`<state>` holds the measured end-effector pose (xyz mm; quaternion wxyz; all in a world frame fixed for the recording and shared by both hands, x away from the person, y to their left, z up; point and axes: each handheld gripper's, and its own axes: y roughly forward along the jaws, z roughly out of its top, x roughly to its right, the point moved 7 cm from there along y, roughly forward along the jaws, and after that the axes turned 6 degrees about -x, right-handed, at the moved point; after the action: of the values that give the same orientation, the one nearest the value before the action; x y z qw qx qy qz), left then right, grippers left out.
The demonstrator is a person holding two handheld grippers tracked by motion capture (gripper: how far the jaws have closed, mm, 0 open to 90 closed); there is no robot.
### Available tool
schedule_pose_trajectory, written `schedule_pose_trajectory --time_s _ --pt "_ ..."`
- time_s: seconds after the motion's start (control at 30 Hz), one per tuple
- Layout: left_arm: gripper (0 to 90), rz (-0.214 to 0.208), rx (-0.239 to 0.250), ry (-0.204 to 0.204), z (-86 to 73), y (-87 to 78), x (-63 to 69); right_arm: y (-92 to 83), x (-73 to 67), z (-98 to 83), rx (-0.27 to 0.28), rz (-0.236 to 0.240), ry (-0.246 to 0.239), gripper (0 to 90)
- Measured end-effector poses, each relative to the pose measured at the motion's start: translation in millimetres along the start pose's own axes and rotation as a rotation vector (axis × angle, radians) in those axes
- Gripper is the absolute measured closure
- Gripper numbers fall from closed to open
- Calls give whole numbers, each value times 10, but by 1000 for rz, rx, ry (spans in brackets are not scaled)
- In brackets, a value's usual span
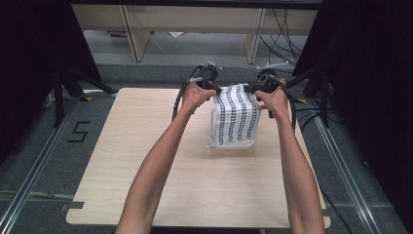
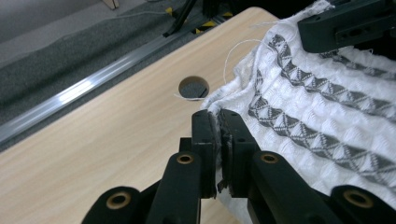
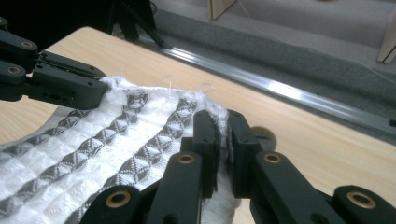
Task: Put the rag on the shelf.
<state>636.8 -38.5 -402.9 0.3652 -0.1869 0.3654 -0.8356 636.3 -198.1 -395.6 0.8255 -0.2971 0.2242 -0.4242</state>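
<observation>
Pale wood-grain tabletop [image 1: 146,161] filled the workspace, ringed by grey carpet and metal floor rails, as a person stretched both forearms across it toward a white cloth [image 1: 237,114] woven with dark patterned stripes. That cloth hung between the two tools and draped over a clear plastic container [image 1: 214,127] standing right of the table's centre. Left gripper [image 2: 218,122] was clamped on one far corner of the fabric, its black jaws pinching the frayed hem just beside a round hole [image 2: 194,88] in the tabletop. Right gripper [image 3: 221,122] was closed in the same way on the opposite far corner, loose threads standing up along the edge. Seen from each tool, the other one gripped the fabric farther off. Spreading or laying the cloth appeared to be the job in hand. Doing it cleanly would likely call for level hands, even tension across the held edge and a slow, matched descent, so neither corner slipped or bunched against the container.
</observation>
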Motion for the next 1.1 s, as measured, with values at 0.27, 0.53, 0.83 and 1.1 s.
schedule_pose_trajectory --time_s 0.27,0.53,0.83,1.1 --pt "836 -22 -30 -23 -188 163 -19 184 31 -171 -64 27 23 831" --pt "617 8 -10 -67 -198 38 -121 93 156 -176 -44 14 30 585" --pt "586 41 -3 -79 -196 -151 -236 -178 371 -124 4 -33 50 540" --pt "582 70 20 -87 -193 -326 -309 -384 480 -144 16 -52 59 544"
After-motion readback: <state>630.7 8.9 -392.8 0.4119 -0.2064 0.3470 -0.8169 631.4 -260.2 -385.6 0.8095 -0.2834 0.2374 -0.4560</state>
